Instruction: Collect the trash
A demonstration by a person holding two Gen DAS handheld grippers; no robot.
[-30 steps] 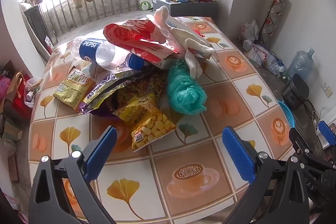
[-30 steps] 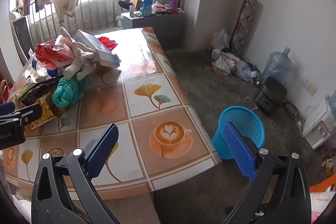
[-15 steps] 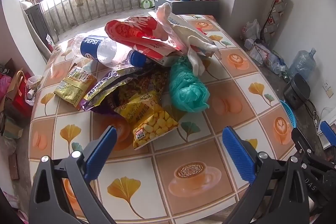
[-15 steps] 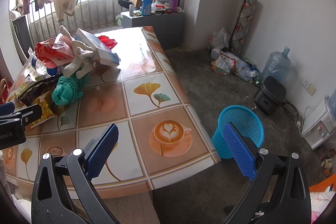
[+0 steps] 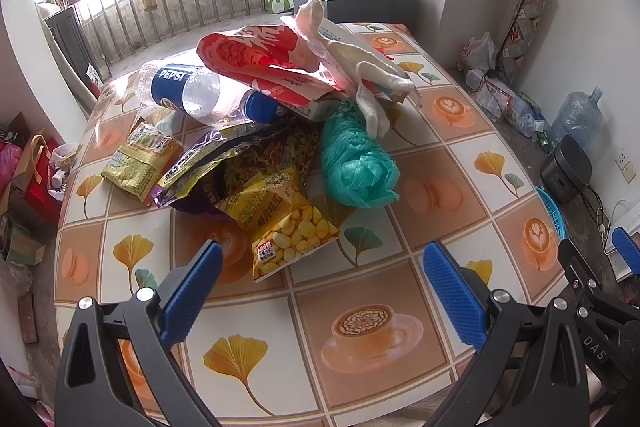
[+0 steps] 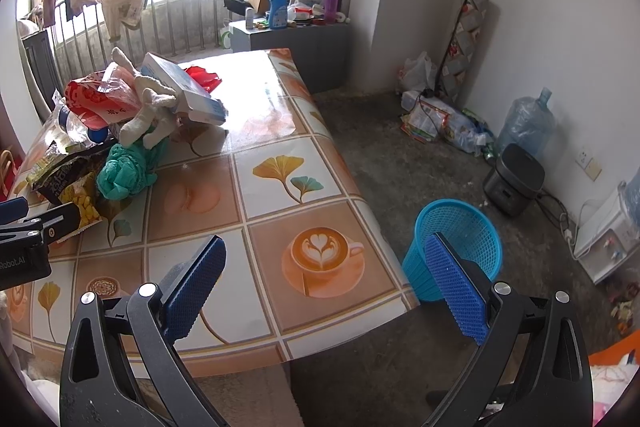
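A heap of trash lies on the tiled table (image 5: pixel 376 331): a yellow corn snack bag (image 5: pixel 286 235), a teal plastic bag (image 5: pixel 354 167), a Pepsi bottle (image 5: pixel 188 91), a red wrapper (image 5: pixel 264 59), a white cloth (image 5: pixel 360 67) and several more snack bags. My left gripper (image 5: pixel 324 287) is open and empty, just in front of the yellow bag. My right gripper (image 6: pixel 326 283) is open and empty over the table's near right corner, next to a blue mesh bin (image 6: pixel 456 243) on the floor. The heap shows at the left in the right wrist view (image 6: pixel 124 131).
The table's right edge (image 6: pixel 360 187) drops to a bare concrete floor. A black cooker (image 6: pixel 514 179), a water jug (image 6: pixel 528 123) and floor litter (image 6: pixel 436 119) line the right wall. A grey cabinet (image 6: pixel 292 43) stands behind the table. The right gripper's tip shows at the left view's right edge (image 5: pixel 624 255).
The left gripper has moved slightly forward toward the heap. The right gripper has hardly moved. Both stay open.
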